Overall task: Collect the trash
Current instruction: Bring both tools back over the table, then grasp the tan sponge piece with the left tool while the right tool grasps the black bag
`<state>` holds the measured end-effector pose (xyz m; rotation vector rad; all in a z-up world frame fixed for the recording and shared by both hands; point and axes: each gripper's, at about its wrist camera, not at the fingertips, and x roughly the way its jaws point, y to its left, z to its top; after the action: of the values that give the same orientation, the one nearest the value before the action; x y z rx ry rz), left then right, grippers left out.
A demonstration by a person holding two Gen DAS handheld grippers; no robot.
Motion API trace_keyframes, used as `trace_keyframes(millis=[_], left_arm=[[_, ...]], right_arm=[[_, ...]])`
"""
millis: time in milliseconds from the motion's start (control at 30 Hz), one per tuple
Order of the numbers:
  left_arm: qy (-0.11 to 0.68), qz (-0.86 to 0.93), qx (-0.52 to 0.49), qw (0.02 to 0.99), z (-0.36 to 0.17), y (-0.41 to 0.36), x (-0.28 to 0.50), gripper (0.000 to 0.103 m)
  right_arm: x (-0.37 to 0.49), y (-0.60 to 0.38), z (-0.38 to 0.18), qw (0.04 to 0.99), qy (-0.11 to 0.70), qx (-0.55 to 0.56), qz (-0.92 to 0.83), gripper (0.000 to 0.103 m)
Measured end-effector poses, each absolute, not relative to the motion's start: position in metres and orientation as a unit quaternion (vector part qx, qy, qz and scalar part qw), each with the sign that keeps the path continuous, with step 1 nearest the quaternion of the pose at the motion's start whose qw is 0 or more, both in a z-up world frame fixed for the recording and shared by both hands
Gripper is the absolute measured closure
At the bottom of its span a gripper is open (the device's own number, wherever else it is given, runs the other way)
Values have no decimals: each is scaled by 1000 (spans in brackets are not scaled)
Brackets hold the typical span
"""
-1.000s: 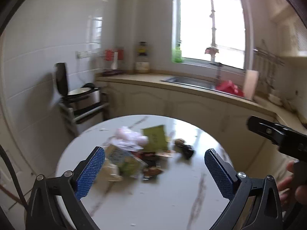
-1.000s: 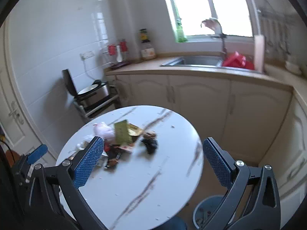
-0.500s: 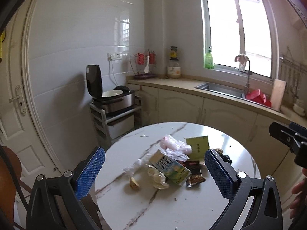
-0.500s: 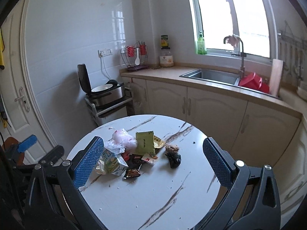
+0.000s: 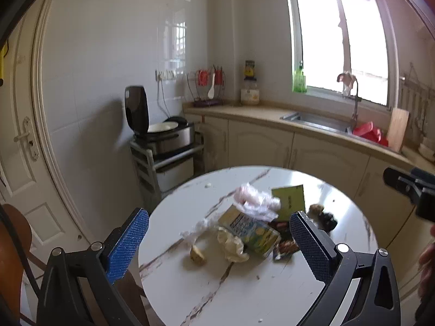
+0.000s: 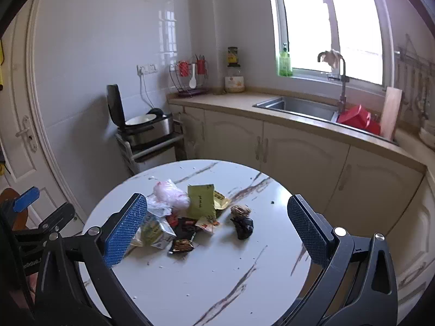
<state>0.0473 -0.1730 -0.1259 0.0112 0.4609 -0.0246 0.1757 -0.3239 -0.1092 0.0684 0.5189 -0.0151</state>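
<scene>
A heap of trash lies on the round white marble table point(image 6: 206, 266): a pink plastic bag point(image 6: 170, 197), a green packet point(image 6: 201, 201), a drink carton point(image 6: 156, 231), dark snack wrappers point(image 6: 185, 235) and a black crumpled lump point(image 6: 243, 226). In the left wrist view the carton point(image 5: 248, 229), a crumpled tissue point(image 5: 232, 244), a small peel point(image 5: 198, 254) and the green packet point(image 5: 289, 202) show. My left gripper point(image 5: 218, 247) and right gripper point(image 6: 217, 235) are both open and empty, held above the table, short of the heap.
A rice cooker point(image 6: 144, 127) with its lid up stands on a metal rack at the left. Cabinets, a counter and a sink point(image 6: 296, 106) run along the back under the window. A white door point(image 5: 21, 146) is at the left.
Both grippers have pulled back and up from the table, so the heap looks smaller and more of the kitchen shows. Both stay open.
</scene>
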Motion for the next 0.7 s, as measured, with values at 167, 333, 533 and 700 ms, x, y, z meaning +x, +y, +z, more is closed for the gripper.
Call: trace_keyframes(millis=[167,333,533,700], left_arm=[[257,-13,4,966,-142,-151,59,1],[288,-4,11,958,-161,-133,78,1],[319,20,7,948,-177,-103,105,1],[346,30,16,938,-191,-85,131,1]], right_arm=[[193,-335,-131,958,283,37,-16,0],[216,-343,-162,946,320,37,-21,0],[243,-352,-199,931,362,42,-24,0],[261,-358,-222,921,386,49,-26,0]])
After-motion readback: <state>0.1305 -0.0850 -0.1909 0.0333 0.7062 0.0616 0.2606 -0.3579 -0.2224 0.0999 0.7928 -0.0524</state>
